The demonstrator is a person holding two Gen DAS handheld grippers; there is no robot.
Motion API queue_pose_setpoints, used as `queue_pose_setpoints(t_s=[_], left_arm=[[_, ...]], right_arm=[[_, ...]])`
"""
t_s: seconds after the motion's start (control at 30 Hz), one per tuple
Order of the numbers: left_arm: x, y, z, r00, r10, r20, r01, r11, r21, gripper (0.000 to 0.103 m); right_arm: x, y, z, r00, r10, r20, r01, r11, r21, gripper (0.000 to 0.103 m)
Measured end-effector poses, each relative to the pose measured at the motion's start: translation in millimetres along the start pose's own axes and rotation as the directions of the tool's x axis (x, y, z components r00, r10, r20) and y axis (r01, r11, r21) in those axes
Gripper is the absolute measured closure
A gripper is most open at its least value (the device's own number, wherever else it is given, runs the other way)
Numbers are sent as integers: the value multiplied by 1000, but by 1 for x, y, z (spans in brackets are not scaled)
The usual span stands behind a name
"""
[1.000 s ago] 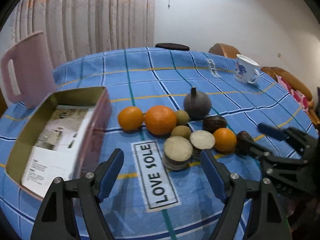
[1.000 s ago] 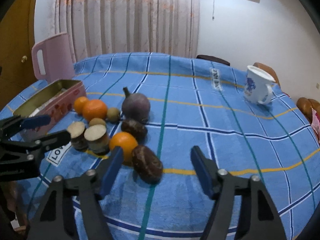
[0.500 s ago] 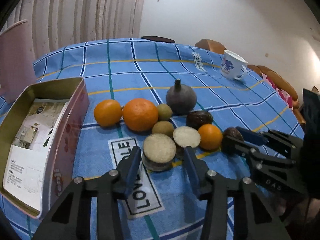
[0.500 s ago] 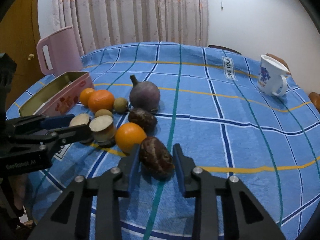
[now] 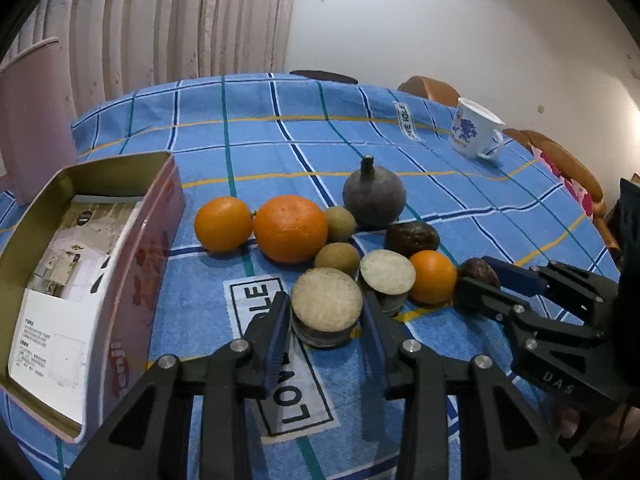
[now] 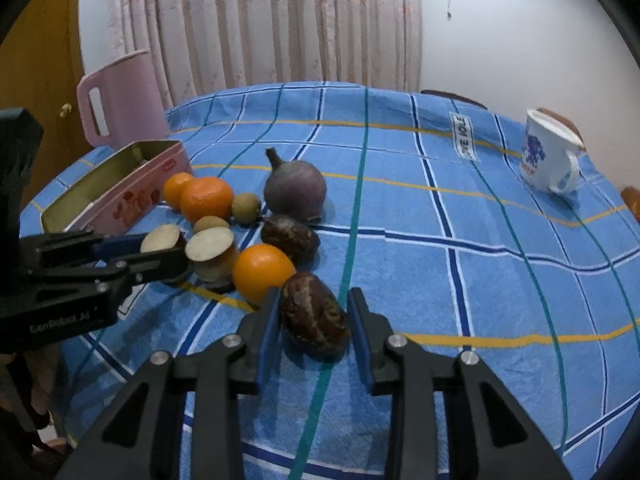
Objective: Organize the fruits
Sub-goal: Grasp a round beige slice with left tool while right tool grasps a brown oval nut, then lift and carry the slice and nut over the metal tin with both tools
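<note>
A cut fruit half (image 5: 326,306) with a pale flat top sits between my left gripper's (image 5: 325,298) fingers; the jaws are closing and both pads touch its sides. A wrinkled dark brown fruit (image 6: 314,316) lies on the blue cloth with my right gripper (image 6: 314,294) shut on it. Behind them lie a second cut half (image 5: 387,276), a large orange (image 5: 290,228), two smaller oranges (image 5: 223,223) (image 5: 432,276), two greenish round fruits (image 5: 340,224), another dark fruit (image 5: 412,236) and a grey-purple stemmed fruit (image 5: 374,200).
An open pink tin box (image 5: 136,280) holding printed paper stands left of the fruits. A pink jug (image 6: 120,96) is behind it. A white mug (image 6: 548,156) with blue print stands far right. Wooden chairs (image 5: 560,160) ring the table's far edge.
Both grippers' jaws have closed in from wide apart. The left came forward around the cut fruit half. The right closed onto the dark brown fruit.
</note>
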State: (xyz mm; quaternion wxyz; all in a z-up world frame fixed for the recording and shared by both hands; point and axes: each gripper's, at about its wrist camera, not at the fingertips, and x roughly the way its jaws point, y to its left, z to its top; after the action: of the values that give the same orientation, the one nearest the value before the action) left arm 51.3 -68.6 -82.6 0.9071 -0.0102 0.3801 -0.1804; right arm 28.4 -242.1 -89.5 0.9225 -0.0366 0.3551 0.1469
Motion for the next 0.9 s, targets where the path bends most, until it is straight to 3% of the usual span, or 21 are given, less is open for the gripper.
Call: queue_pose_setpoints(t_s=[0.1,0.33,0.9], left_arm=[[-6,-1,-1,999,5,34,-5,1000,2,66],[-20,-4,-4,991,24,130,-27,999,26,65],[-37,-4,-9,968,46,245,-52,999,17,65]], right_arm=[[-5,-2,-1,999,15,37,-15,1000,6,75],[-13,0,-4,996,9,84,-8,1000,-6,75],[-33,9,-11,978,36,204,-25,998,-56,75]])
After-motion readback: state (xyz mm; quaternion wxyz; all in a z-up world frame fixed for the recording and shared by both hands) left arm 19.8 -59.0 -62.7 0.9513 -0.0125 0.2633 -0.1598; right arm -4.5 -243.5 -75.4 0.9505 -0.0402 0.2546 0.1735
